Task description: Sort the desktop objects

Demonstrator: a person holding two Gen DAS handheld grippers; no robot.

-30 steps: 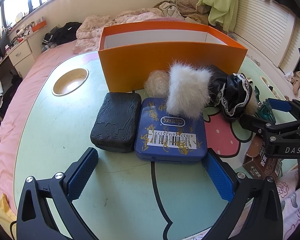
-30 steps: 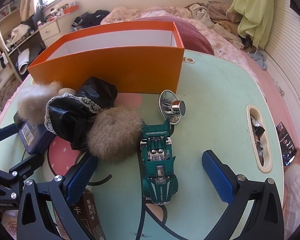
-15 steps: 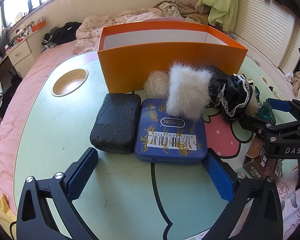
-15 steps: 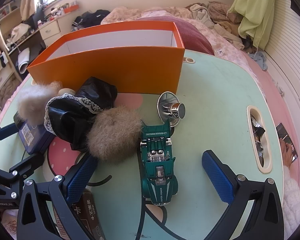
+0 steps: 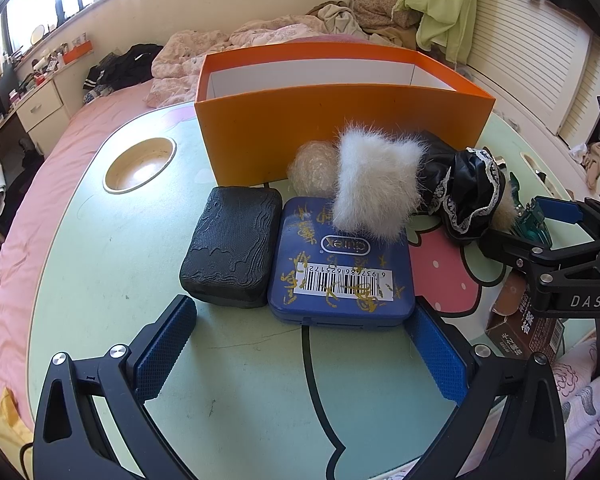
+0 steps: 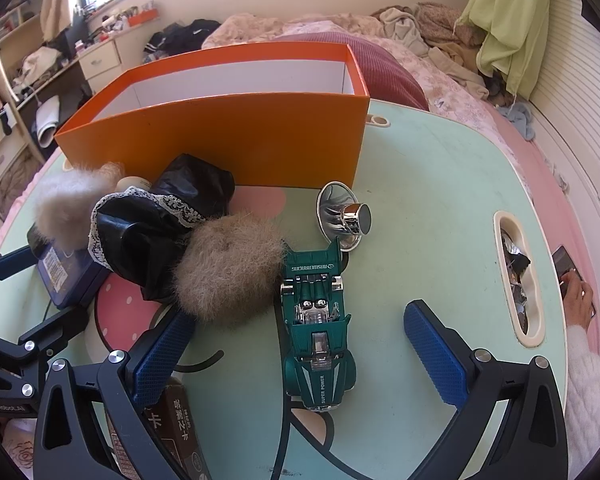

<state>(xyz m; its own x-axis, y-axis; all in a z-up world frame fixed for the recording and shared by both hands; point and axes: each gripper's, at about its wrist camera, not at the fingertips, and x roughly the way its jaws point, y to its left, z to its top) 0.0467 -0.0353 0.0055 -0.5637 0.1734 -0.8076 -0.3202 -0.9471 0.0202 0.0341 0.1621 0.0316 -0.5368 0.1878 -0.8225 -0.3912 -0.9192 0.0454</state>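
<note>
Nothing moved: both claws open, blue tin [image 5: 342, 264] ahead of left claw [image 5: 305, 350], green car [image 6: 318, 328] betw. right claw [image 6: 300, 354] fingers.

1. The box [image 5: 340, 132] is set at the back of the table [image 5: 100, 264]
2. The case [image 5: 232, 252] is laid left of the tin [image 5: 342, 268], touching it
3. A fur piece [image 5: 376, 188] is rested on the tin's far edge
4. The toy car [image 6: 318, 328] is placed right of the fur ball [image 6: 228, 272], with the metal cup [image 6: 342, 216] behind it
</note>
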